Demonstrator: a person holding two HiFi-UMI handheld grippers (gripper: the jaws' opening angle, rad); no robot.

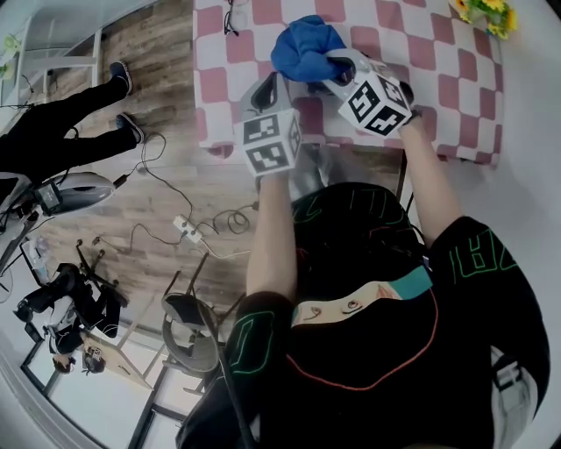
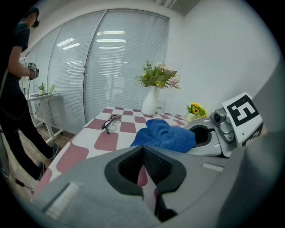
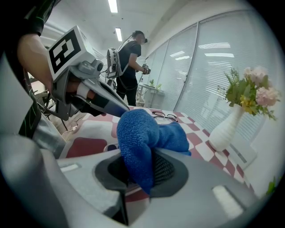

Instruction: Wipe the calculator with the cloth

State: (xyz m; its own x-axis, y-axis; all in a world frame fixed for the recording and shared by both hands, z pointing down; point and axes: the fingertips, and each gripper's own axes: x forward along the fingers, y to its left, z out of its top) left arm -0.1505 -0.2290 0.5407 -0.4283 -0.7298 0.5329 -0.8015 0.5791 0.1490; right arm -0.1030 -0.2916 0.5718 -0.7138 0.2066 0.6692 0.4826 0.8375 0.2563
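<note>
At top centre of the head view, the right gripper [image 1: 329, 66] clamps the bunched blue cloth [image 1: 302, 48] above the checked worktop [image 1: 456, 79], hiding whatever lies beneath, while the left gripper [image 2: 143, 150] is seen closed and empty in its own view.

All three pictures are bright and evenly lit, with soft, weak shadows. In the right gripper view two ceiling lamps [image 3: 112, 5] show as white strips near the top edge. The blinds [image 3: 213, 67] are pale and carry reflections of lamps. The cloth [image 3: 139, 133] is sharp there, while the vase [image 3: 227, 129] behind is slightly soft. Every view has strong fisheye distortion: straight lines bend toward the edges, and the corners are black in both gripper views. In the left gripper view the person [image 2: 18, 67] is dark against the bright blinds.
</note>
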